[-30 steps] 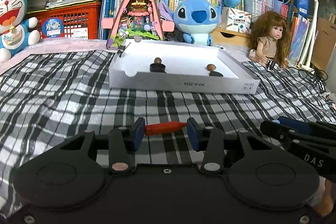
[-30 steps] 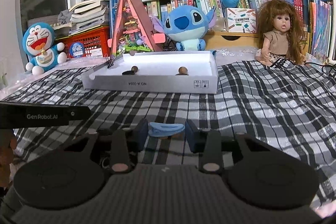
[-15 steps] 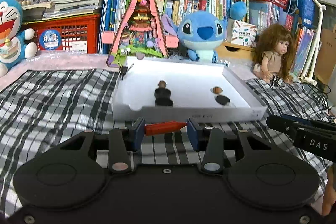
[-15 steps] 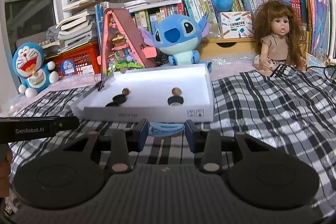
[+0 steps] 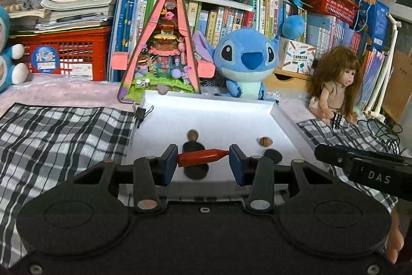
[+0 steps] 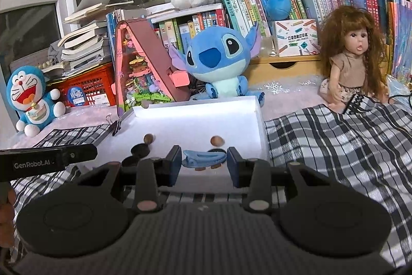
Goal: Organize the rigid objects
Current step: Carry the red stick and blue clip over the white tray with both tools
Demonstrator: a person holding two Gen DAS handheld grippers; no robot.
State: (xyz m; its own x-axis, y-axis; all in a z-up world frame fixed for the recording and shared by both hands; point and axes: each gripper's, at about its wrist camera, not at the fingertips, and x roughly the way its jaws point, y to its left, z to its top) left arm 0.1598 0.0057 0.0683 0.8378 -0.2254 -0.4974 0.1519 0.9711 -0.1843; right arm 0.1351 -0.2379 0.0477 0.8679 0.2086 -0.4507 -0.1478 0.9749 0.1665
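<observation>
My left gripper [image 5: 203,159] is shut on a red crayon-like stick [image 5: 202,157], held level above the front edge of the white tray [image 5: 219,112]. My right gripper [image 6: 203,160] is shut on a light blue hair clip [image 6: 203,158], held over the same tray [image 6: 195,117] near its front edge. Inside the tray lie two brown round pieces [image 5: 192,134] [image 5: 265,141] and a few black discs [image 5: 273,156]. The right gripper's body shows at the right of the left wrist view [image 5: 365,166].
The tray rests on a black-and-white checked cloth [image 5: 64,130]. Behind it stand a pink triangular toy house [image 5: 164,48], a blue plush [image 5: 244,61], a doll [image 5: 334,84], a Doraemon plush [image 6: 31,94], red crates and book shelves. A binder clip [image 5: 141,116] sits on the tray's far left corner.
Both grippers moved forward and up with their objects, from over the cloth to over the tray's front edge. The tray now looks closer and is seen more from above.
</observation>
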